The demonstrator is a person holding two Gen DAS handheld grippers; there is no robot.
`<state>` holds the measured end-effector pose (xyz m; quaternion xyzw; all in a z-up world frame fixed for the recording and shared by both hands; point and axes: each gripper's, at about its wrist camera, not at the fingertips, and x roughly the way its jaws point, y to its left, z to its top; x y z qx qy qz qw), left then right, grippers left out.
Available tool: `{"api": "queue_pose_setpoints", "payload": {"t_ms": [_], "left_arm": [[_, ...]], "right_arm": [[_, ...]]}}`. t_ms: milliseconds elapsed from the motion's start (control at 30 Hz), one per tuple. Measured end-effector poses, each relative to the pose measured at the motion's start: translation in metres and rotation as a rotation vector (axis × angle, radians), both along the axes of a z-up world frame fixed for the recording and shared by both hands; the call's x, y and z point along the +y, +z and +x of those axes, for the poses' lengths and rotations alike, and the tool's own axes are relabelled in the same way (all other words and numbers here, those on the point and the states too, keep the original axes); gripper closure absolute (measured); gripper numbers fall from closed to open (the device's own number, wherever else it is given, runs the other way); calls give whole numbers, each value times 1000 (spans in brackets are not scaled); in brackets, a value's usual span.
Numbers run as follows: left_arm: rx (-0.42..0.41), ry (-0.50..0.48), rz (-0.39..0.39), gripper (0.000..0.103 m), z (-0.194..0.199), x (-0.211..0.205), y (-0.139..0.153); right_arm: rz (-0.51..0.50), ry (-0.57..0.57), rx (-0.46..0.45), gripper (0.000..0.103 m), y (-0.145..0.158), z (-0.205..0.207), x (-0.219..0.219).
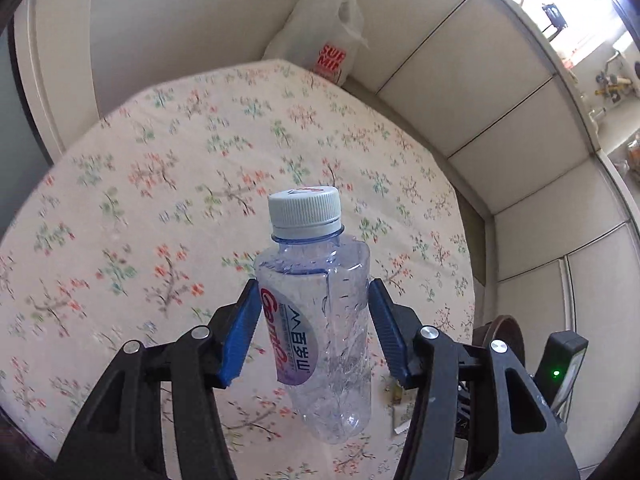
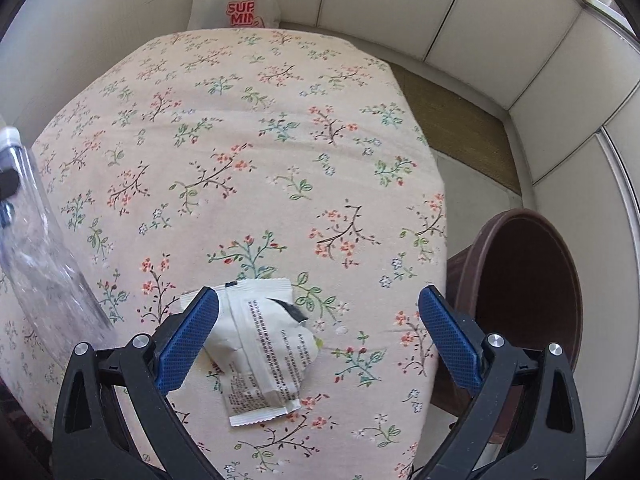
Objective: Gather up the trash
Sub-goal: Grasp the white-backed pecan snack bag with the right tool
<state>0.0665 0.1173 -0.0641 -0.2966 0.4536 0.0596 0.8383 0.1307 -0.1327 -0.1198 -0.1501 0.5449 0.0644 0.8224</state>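
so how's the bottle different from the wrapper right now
The bottle is clear, rigid plastic with a white cap; the wrapper is flat, white, torn-open packaging. The bottle is clamped in the left gripper, off the tablecloth; the wrapper lies on the cloth between the right gripper fingers, ungripped. Both look empty.

One bottle point(image 1: 316, 312), two wrappers point(image 2: 264, 344), one bin point(image 2: 524, 300).

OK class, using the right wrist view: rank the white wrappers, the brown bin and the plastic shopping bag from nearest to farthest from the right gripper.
1. White wrappers: on the floral cloth, under the open right gripper, by its left finger.
2. Brown bin: beside the table, just right of the right finger.
3. Plastic shopping bag: beyond the table's far edge, by the wall.
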Motion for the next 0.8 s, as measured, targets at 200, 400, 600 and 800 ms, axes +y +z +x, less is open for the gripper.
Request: {"api": "queue_pose_setpoints", "payload": {"t_ms": [200,400,600,800], "left_arm": [[-58,55,23,48,-15,43,12],[-40,54,-41,48,-21,52,-2],[-45,39,-67,48,-17,48,-5],[-54,17,-39,48,-18,42,-5]], "right_arm": [[1,10,105,7,-30,4,10],[117,-41,195,7,-41,10,5],[133,24,199,44,-40,0,17],[164,36,178,76,-36,-5,23]]}}
